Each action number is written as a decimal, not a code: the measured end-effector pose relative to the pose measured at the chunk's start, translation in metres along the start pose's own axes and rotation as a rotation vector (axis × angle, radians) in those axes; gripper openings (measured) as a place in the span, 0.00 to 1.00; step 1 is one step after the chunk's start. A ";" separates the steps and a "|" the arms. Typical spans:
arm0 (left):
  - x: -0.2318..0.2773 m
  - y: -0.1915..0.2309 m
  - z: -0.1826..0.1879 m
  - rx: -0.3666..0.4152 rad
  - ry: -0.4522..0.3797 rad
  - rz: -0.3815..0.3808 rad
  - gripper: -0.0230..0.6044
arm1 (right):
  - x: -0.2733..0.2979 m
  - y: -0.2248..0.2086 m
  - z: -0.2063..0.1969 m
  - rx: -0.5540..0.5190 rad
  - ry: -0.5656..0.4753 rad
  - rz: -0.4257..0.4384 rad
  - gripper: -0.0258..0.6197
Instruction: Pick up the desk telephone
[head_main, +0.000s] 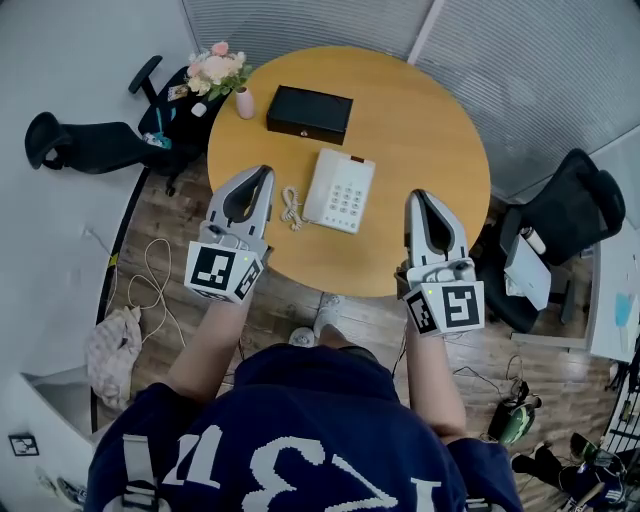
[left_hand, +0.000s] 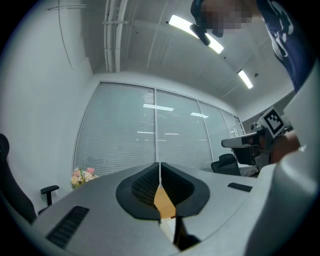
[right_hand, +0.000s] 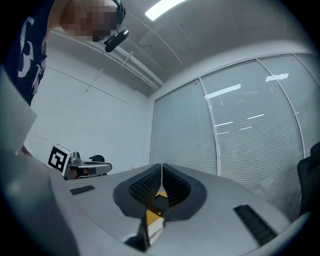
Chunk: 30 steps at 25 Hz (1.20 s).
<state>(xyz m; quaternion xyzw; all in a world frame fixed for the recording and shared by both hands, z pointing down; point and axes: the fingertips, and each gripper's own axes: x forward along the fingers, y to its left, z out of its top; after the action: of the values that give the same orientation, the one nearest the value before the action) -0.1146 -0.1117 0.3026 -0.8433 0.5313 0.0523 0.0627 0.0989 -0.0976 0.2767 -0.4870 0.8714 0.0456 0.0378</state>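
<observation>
The white desk telephone (head_main: 340, 190) lies flat near the middle of the round wooden table (head_main: 420, 120), keypad up, its coiled cord (head_main: 291, 208) trailing at its left. My left gripper (head_main: 265, 172) hovers over the table's near-left edge, left of the cord, jaws shut and empty. My right gripper (head_main: 418, 197) hangs over the near-right edge, right of the phone, also shut with nothing in it. In the left gripper view the left gripper (left_hand: 160, 167) has its jaws pressed together; the right gripper (right_hand: 162, 170) in the right gripper view looks the same. Neither touches the phone.
A black box (head_main: 310, 113) sits behind the phone. Flowers (head_main: 215, 68) and a pink vase (head_main: 244, 102) stand at the table's far left. Black office chairs (head_main: 80, 145) (head_main: 565, 215) flank the table. Cables (head_main: 150, 280) and a cloth (head_main: 115, 340) lie on the floor.
</observation>
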 end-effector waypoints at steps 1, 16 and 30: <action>0.008 0.002 0.002 0.000 -0.010 0.000 0.07 | 0.008 -0.008 0.001 0.007 -0.007 0.001 0.09; 0.098 0.023 0.007 0.011 -0.067 0.091 0.07 | 0.091 -0.103 0.021 0.049 -0.108 0.008 0.09; 0.136 0.050 -0.004 -0.027 -0.067 0.007 0.07 | 0.124 -0.113 0.000 0.059 -0.071 -0.082 0.09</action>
<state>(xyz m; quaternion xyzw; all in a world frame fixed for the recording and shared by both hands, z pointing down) -0.1015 -0.2549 0.2827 -0.8400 0.5310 0.0878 0.0691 0.1305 -0.2609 0.2583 -0.5189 0.8498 0.0355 0.0851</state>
